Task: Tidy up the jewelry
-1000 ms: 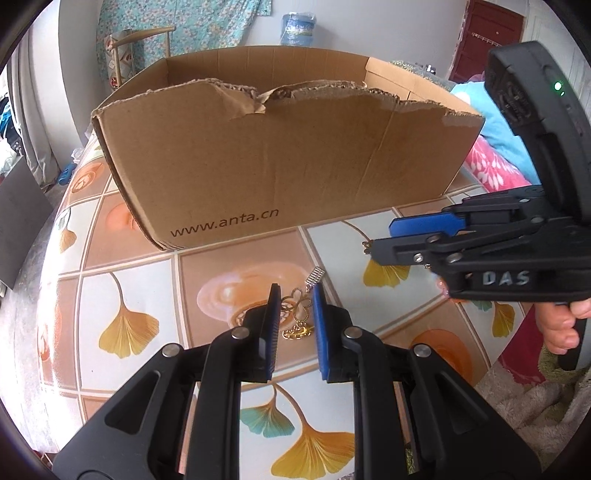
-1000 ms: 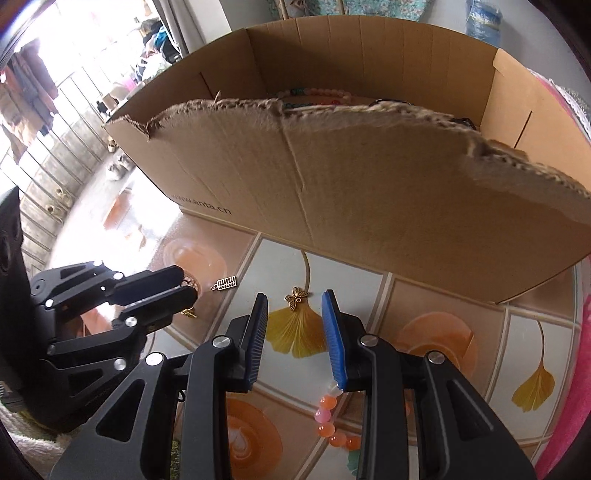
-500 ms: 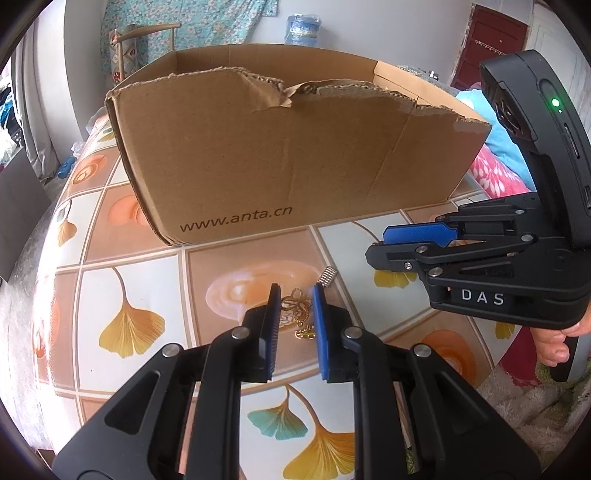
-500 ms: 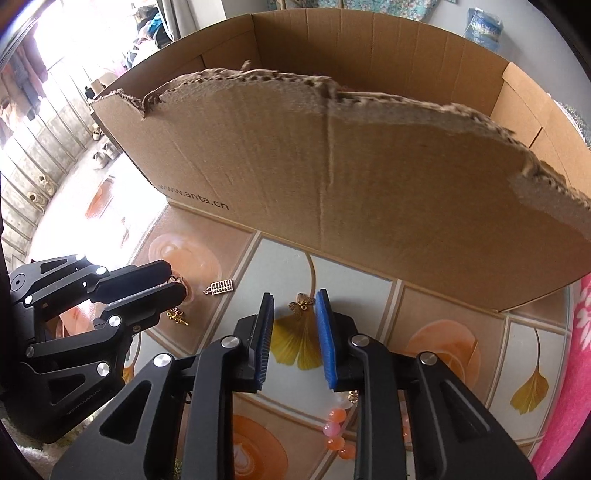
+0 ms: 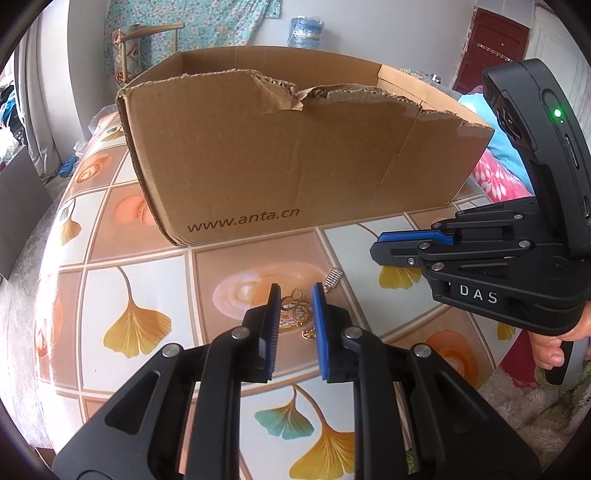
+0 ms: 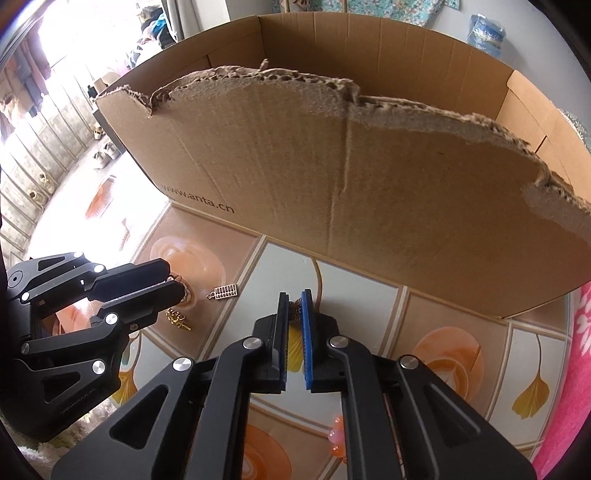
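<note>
A gold chain ornament (image 5: 295,306) lies on the tiled tabletop between the fingers of my left gripper (image 5: 294,295), whose jaws stand a little apart on either side of it. It also shows in the right wrist view (image 6: 177,317). My right gripper (image 6: 294,301) is shut on a small bronze butterfly charm (image 6: 294,308), low over the table. A small silver abacus charm (image 5: 333,279) lies just right of the left gripper; it also shows in the right wrist view (image 6: 225,291). The open cardboard box (image 5: 295,158) stands behind.
Pink beads (image 6: 336,441) lie on the table under my right gripper. The tabletop (image 5: 129,295) has a ginkgo-leaf tile pattern. A pink cloth (image 6: 576,369) lies at the right edge. A water bottle (image 5: 304,31) and a chair stand beyond the box.
My right gripper has moved down and forward and closed on the butterfly charm. My left gripper has stayed around the gold ornament, with its jaws about as far apart as before.
</note>
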{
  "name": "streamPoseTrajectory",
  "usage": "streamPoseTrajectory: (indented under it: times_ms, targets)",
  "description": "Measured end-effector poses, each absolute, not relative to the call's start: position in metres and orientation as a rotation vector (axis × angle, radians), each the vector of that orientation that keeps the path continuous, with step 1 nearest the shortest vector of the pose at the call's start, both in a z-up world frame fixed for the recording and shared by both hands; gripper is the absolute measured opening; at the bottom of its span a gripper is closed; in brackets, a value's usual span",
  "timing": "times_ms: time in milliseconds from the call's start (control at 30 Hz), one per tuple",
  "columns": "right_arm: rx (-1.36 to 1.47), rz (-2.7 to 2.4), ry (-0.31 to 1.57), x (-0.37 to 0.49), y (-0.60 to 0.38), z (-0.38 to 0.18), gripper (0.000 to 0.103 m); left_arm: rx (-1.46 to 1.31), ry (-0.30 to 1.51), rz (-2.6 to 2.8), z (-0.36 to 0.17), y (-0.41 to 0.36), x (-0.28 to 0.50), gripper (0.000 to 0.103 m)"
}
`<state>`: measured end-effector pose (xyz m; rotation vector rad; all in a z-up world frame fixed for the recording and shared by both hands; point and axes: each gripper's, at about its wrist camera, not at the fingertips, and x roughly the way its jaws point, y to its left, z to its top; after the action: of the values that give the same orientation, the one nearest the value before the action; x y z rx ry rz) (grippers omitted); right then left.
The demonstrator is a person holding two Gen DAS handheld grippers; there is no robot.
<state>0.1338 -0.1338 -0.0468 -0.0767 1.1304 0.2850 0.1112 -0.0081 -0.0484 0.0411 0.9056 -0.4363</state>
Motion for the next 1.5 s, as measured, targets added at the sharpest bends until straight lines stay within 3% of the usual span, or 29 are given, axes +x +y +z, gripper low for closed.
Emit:
streamPoseTrajectory:
  times_ms: [467,767,967,1100,1300,1500]
  targets:
    - [0.01,0.333,1.067,0.116,-0.158,-0.009,0.007,0.054,0.842,-0.422,-0.02,-0.003,0.094,0.016]
    - [0.017,0.436,0.897,0.095,-0.162,0.071,0.007,0.088,0.65,-0.476,0.062,0.007,0.078,0.016]
    - [-0.043,0.459,0.769,0.13,-0.175,0.119,0.007,0.129,0.568,-0.571,0.11,-0.008,0.118,0.016]
    - [-0.041,0.48,0.884,0.189,-0.186,0.109,0.007,0.122,0.739,-0.599,0.098,-0.024,0.183,0.016]
    - [0.006,0.486,1.172,0.274,-0.195,0.052,0.007,0.059,1.118,-0.603,0.035,-0.041,0.27,0.016]
    - [0.024,0.472,1.315,0.307,-0.191,0.01,0.007,0.008,1.329,-0.581,-0.006,-0.05,0.301,0.016]
